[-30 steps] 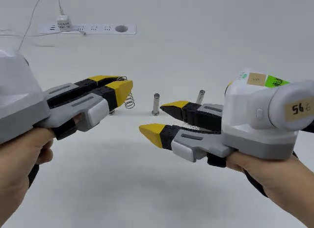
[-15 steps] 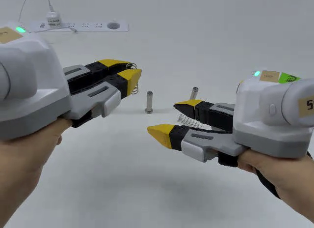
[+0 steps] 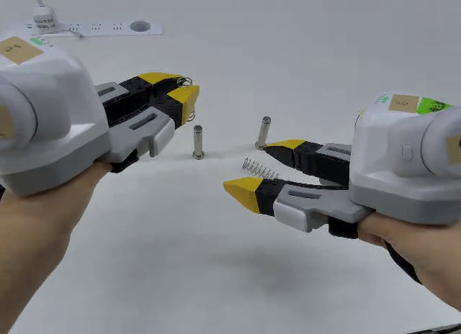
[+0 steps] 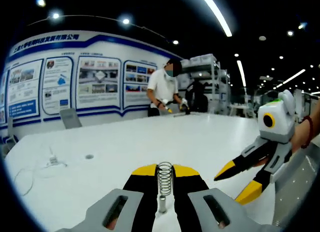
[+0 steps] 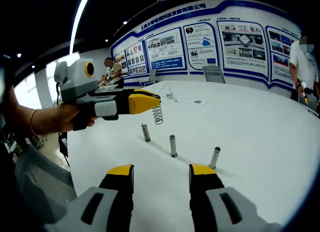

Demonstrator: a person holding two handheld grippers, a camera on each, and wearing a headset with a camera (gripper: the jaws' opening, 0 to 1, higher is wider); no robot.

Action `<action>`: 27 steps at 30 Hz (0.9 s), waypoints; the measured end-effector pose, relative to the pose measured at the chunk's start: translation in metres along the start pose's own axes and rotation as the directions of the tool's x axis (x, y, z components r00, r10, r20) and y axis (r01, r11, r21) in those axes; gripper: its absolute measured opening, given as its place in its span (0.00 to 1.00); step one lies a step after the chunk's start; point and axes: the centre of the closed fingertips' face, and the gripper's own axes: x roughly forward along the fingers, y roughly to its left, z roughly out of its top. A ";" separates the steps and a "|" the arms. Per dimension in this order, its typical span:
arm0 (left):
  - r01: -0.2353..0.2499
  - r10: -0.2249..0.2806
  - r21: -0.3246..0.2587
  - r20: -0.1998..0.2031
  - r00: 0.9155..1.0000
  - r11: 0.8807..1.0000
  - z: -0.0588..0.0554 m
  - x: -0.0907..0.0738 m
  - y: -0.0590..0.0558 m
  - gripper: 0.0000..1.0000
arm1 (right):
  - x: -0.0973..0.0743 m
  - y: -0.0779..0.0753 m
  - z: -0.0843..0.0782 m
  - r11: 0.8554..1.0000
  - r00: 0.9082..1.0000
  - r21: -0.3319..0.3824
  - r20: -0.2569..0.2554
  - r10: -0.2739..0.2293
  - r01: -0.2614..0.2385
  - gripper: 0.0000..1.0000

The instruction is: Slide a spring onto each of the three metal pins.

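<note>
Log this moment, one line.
left gripper: shut on spring | right gripper: open | second spring: on table | two pins: bare

Chinese characters on wall banner (image 4: 45, 38): too blurred to read. Scribble on tan sticker (image 3: 14, 50), left hand-held gripper (image 3: 186, 95): illegible.

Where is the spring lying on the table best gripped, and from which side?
Probably near one end, across its coils, coming down from above: the spring lies on its side, and the other end must stay free to slip over a pin.
</note>
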 end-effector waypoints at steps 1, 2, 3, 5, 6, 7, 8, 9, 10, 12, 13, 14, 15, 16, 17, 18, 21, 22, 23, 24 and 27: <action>0.001 -0.001 -0.003 0.001 1.000 1.000 -0.001 0.002 0.000 0.10 | -0.001 -0.002 -0.001 1.000 1.000 0.003 -0.003 -0.004 0.004 0.45; 0.002 -0.002 -0.005 0.002 1.000 1.000 -0.001 0.003 0.000 0.10 | -0.001 -0.003 -0.002 1.000 1.000 0.003 -0.006 -0.007 0.007 0.45; 0.001 -0.001 -0.008 0.001 1.000 1.000 -0.003 0.005 0.000 0.10 | -0.002 -0.005 -0.004 1.000 1.000 0.003 -0.011 -0.013 0.013 0.45; 0.002 -0.002 -0.008 -0.003 1.000 1.000 -0.005 0.007 0.000 0.10 | -0.003 -0.007 -0.005 1.000 1.000 0.006 -0.014 -0.016 0.016 0.45; 0.000 0.000 -0.008 -0.007 1.000 1.000 -0.007 0.009 0.000 0.10 | -0.003 -0.009 -0.006 1.000 1.000 0.010 -0.018 -0.021 0.021 0.45; 0.001 -0.001 -0.009 -0.010 1.000 1.000 -0.009 0.010 0.000 0.10 | -0.003 -0.009 -0.006 1.000 1.000 0.012 -0.021 -0.023 0.023 0.45; -0.001 0.001 -0.011 -0.019 1.000 1.000 -0.012 0.011 0.000 0.10 | -0.004 -0.010 -0.006 1.000 0.999 0.014 -0.021 -0.026 0.026 0.45; -0.004 0.004 -0.005 -0.023 1.000 1.000 -0.013 0.012 0.001 0.10 | -0.004 -0.011 -0.006 0.999 0.999 0.015 -0.021 -0.028 0.028 0.45; -0.004 0.004 -0.003 -0.027 1.000 1.000 -0.015 0.013 0.001 0.10 | -0.004 -0.011 -0.006 0.999 0.999 0.017 -0.021 -0.029 0.029 0.45; -0.004 0.003 -0.006 -0.031 1.000 1.000 -0.018 0.015 0.002 0.10 | -0.003 -0.012 -0.006 0.999 0.999 0.023 -0.020 -0.031 0.031 0.45; -0.003 0.003 -0.011 -0.032 0.999 1.000 -0.019 0.016 0.003 0.10 | -0.003 -0.012 -0.007 0.999 0.999 0.025 -0.020 -0.031 0.031 0.45; -0.004 0.004 -0.013 -0.033 0.999 1.000 -0.021 0.017 0.003 0.10 | -0.003 -0.012 -0.007 0.999 0.999 0.027 -0.022 -0.030 0.031 0.45; 0.000 -0.001 -0.018 -0.039 0.999 1.000 -0.023 0.019 0.003 0.10 | -0.003 -0.012 -0.008 0.999 0.999 0.028 -0.025 -0.031 0.031 0.45; 0.003 -0.004 -0.021 -0.044 0.999 1.000 -0.025 0.020 0.003 0.10 | -0.002 -0.012 -0.009 0.999 0.999 0.026 -0.029 -0.032 0.032 0.45; 0.004 -0.005 -0.015 -0.046 0.999 1.000 -0.026 0.021 0.004 0.10 | -0.002 -0.013 -0.009 0.999 0.999 0.027 -0.032 -0.033 0.034 0.45; 0.005 -0.005 -0.006 -0.051 0.999 1.000 -0.027 0.022 0.004 0.10 | -0.001 -0.013 -0.010 0.999 0.999 0.028 -0.036 -0.035 0.036 0.45; 0.008 -0.009 -0.015 -0.056 0.998 1.000 -0.029 0.023 0.004 0.10 | -0.001 -0.014 -0.010 0.999 0.999 0.034 -0.034 -0.037 0.038 0.45; 0.008 -0.009 -0.016 -0.057 0.998 1.000 -0.030 0.024 0.004 0.10 | 0.000 -0.014 -0.010 0.999 0.999 0.035 -0.036 -0.037 0.039 0.45; 0.010 -0.011 -0.015 -0.059 0.998 1.000 -0.031 0.024 0.003 0.10 | 0.000 -0.015 -0.010 0.999 0.999 0.034 -0.037 -0.038 0.039 0.45; 0.013 -0.014 -0.015 -0.068 0.998 1.000 -0.034 0.025 0.002 0.10 | 0.000 -0.015 -0.011 0.999 0.999 0.035 -0.037 -0.039 0.041 0.45; 0.015 -0.016 -0.010 -0.076 0.997 1.000 -0.038 0.025 0.001 0.10 | 0.001 -0.016 -0.010 0.998 0.999 0.039 -0.036 -0.040 0.042 0.45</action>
